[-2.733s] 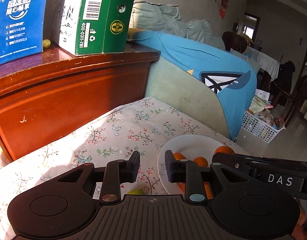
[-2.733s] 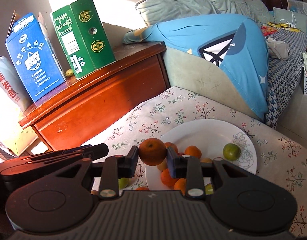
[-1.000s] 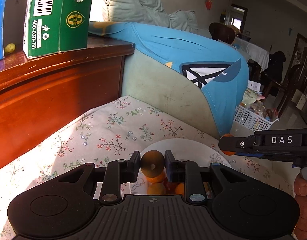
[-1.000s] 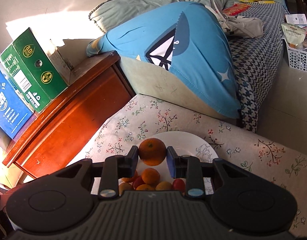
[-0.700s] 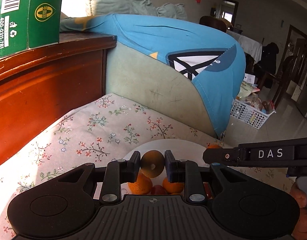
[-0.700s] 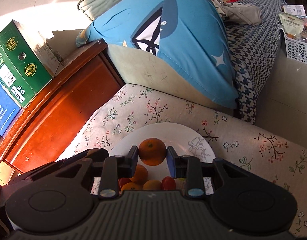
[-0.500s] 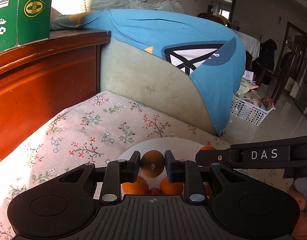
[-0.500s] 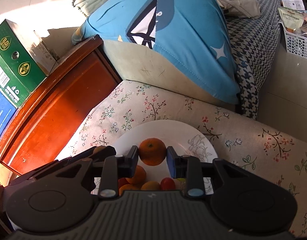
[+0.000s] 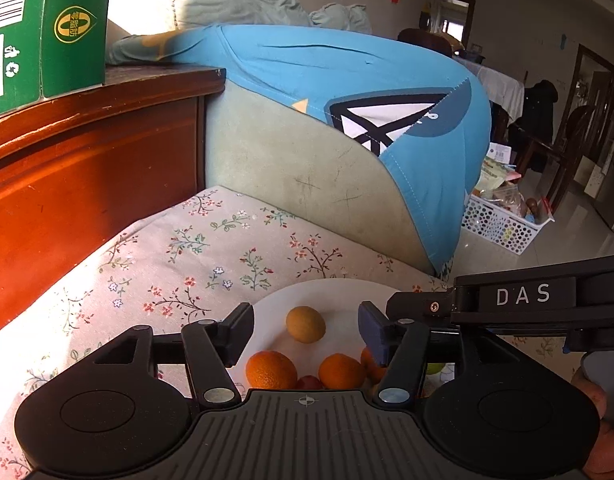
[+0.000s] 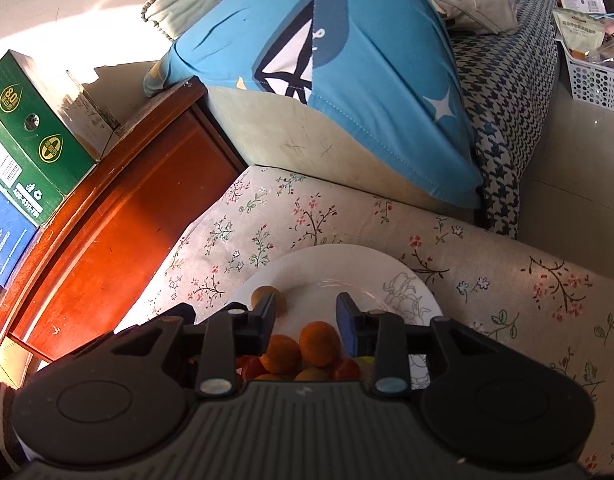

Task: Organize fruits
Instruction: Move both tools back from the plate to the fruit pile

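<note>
Fruits are nearly all gathered on the white plate [image 9: 339,292], and both your grippers hang just above it with nothing between their pads. Your left gripper [image 9: 305,330] has just been opening; its jaws now stand well spread, and the brownish-yellow fruit [image 9: 305,324] lies free on the plate below the gap. Your right gripper [image 10: 305,320] has also just been opening, less widely, and the orange [image 10: 319,343] under it rests on the pile at the plate's near side, no longer pinched. Around these lie more oranges, something red and a greenish piece. So both of these drops look done. Whether any fruit is left off the plate on the floral cloth [image 9: 211,248], neither view shows.
</note>
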A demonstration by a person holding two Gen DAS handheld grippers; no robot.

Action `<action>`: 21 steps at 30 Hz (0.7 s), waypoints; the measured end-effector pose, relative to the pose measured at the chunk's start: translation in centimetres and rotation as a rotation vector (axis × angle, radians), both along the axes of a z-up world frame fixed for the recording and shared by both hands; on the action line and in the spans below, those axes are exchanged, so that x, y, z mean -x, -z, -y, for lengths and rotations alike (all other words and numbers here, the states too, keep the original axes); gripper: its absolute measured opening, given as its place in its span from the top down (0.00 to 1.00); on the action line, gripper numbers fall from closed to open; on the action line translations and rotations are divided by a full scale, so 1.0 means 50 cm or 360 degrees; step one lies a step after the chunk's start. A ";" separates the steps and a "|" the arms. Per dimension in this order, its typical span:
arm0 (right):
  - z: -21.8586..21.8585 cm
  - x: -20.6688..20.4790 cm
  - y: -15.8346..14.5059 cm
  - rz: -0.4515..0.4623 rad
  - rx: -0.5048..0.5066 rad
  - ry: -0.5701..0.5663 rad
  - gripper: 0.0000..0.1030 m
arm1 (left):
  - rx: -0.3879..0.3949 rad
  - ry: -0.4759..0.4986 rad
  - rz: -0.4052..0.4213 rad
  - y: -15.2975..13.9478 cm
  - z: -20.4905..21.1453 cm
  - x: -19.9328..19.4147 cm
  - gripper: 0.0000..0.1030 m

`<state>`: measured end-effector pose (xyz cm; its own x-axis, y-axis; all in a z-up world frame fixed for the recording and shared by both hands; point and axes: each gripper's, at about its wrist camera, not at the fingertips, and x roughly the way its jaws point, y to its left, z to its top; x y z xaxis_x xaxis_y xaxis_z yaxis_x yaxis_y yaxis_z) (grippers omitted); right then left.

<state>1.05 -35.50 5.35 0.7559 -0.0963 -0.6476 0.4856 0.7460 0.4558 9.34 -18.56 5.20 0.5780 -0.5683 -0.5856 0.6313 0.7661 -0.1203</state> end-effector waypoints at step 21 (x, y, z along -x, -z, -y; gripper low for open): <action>-0.144 0.029 -0.052 0.0068 0.0207 -0.0238 0.62 | -0.0215 -0.0183 -0.0048 -0.087 -0.187 0.014 0.14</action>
<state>-0.41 -28.28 7.97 0.7947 -0.0617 -0.6038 0.3473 0.8621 0.3690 8.67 -9.19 9.55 0.6159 -0.4143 -0.6701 0.5360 0.8437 -0.0289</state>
